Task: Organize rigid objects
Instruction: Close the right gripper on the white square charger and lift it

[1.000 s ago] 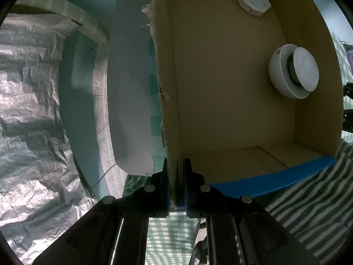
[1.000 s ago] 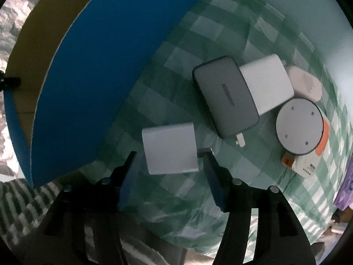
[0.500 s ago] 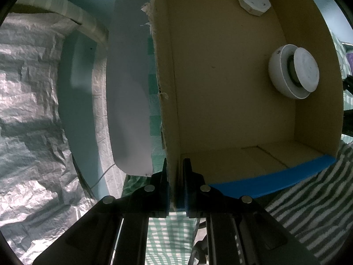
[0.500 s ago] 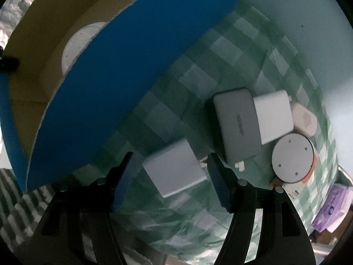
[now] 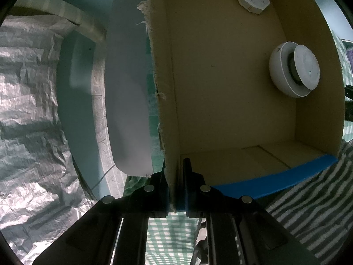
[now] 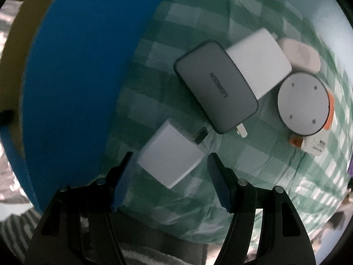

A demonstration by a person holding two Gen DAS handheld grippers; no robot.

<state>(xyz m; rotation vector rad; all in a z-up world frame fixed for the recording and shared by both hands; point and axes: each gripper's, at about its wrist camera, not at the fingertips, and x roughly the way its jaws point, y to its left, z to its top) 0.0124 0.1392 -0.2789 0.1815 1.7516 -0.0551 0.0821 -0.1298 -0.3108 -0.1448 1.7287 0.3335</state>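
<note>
Straddling the white charger, the right gripper stands wide, pads clear; the charger lies skewed beside the box, whose wall the left gripper pinches.

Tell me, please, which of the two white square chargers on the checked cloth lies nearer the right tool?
The white charger lying alone between the right tool's open fingers; the other white charger sits farther off, tucked against the grey box.
</note>
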